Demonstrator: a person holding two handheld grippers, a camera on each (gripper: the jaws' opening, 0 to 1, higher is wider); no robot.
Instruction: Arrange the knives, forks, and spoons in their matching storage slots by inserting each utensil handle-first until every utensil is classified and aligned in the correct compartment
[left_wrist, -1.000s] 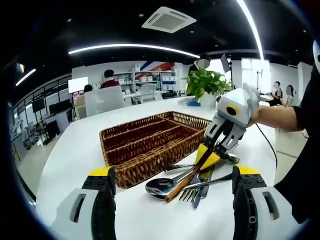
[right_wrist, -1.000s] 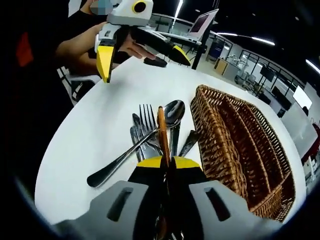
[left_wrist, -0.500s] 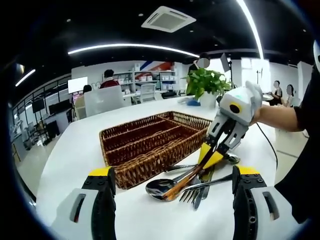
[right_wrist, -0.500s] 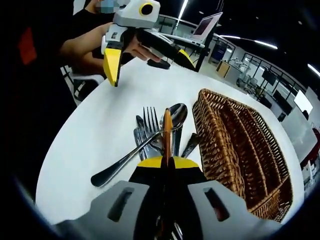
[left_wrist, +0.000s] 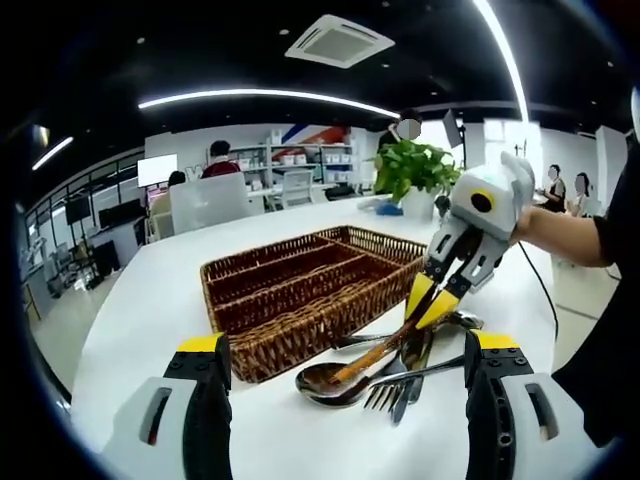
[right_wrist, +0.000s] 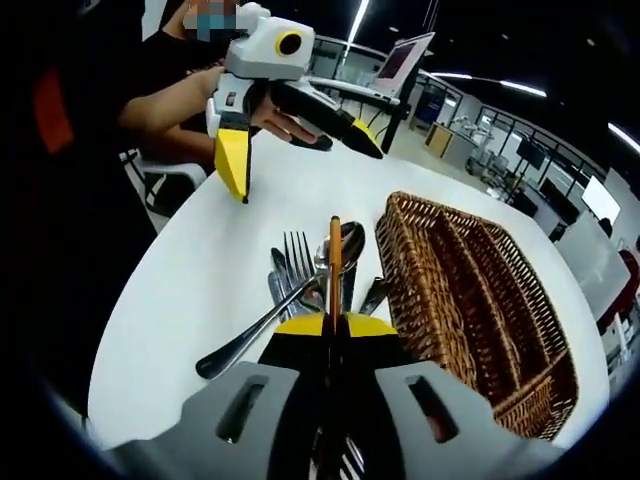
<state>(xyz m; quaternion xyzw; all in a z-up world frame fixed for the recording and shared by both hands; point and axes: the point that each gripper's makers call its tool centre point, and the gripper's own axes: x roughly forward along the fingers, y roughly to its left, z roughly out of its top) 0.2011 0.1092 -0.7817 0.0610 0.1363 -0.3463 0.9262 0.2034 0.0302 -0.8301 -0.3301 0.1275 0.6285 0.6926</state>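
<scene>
My right gripper (right_wrist: 334, 322) has its jaws pressed together on a wooden-handled utensil (right_wrist: 335, 262), whose brown handle juts straight out past my yellow tips. In the left gripper view that same utensil (left_wrist: 375, 352) slants down from the right gripper (left_wrist: 428, 300), its lower end just at a spoon's bowl (left_wrist: 335, 380); whether it touches I cannot tell. The rest of the pile (right_wrist: 300, 285), forks and spoons overlapping, lies on the white table (right_wrist: 190, 290) just beside the wicker tray (right_wrist: 470, 300), near its short end wall. The tray's long compartments (left_wrist: 290, 275) run away from that wall. My left gripper (left_wrist: 344, 372) hangs with jaws spread wide, holding nothing, short of the pile. Bare tabletop lies between the pile and the table's near edge.
</scene>
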